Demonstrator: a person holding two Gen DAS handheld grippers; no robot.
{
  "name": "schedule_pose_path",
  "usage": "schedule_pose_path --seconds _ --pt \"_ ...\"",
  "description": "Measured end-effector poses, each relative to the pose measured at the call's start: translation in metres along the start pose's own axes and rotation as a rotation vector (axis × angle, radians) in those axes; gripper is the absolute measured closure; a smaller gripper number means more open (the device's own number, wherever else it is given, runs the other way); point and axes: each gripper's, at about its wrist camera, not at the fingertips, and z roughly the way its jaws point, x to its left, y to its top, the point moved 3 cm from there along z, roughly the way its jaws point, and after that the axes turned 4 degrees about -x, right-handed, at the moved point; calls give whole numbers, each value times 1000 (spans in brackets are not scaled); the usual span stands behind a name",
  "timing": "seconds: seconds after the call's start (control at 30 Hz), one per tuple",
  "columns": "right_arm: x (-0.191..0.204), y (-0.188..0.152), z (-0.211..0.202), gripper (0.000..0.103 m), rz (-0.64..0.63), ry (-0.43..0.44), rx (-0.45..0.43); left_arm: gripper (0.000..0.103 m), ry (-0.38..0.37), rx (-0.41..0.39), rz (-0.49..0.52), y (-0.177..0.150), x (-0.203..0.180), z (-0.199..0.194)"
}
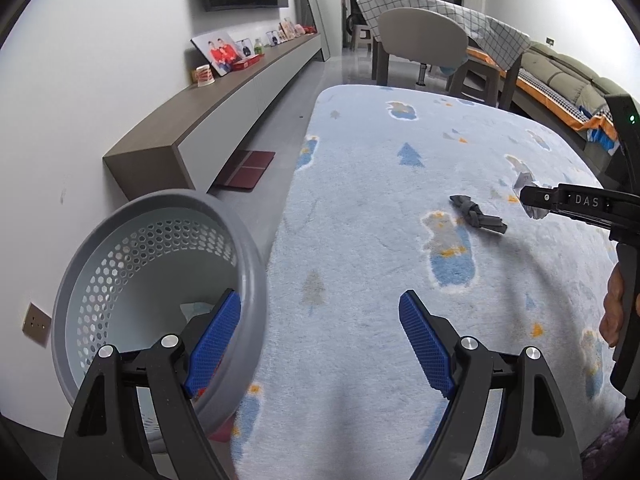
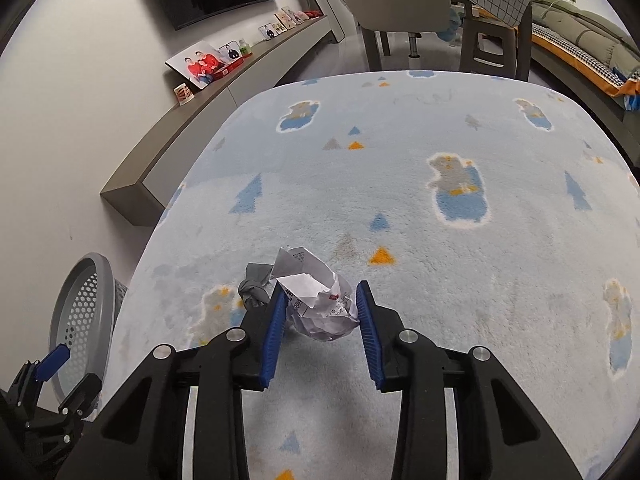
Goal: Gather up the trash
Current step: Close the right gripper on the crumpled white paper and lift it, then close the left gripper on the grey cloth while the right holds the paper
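Paper ball (image 2: 322, 304) sits clenched between right tongs (image 2: 322, 300) above the rug (image 2: 400, 200); left tongs (image 1: 320, 316) gape released, basket (image 1: 256, 248) at their left pad.

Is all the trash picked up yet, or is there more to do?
Not yet. The basket already holds something pale at the bottom. The right gripper is pinching a crumpled paper ball above the rug. A gray scrap lies on the rug, untouched. The left gripper is open and empty.
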Motion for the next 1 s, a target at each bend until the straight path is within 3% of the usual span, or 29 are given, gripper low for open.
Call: schedule_pose_path --seconds 0.6,0.8,1.0 --pt "-74 -4 -54 69 87 -16 -54 23 -85 -14 95 32 -112 15" --pt "-101 -8 -55 69 138 -31 -36 23 -98 17 102 42 -131 38" --pt "-104 -1 -60 69 139 -14 -52 23 -89 66 77 52 -139 71"
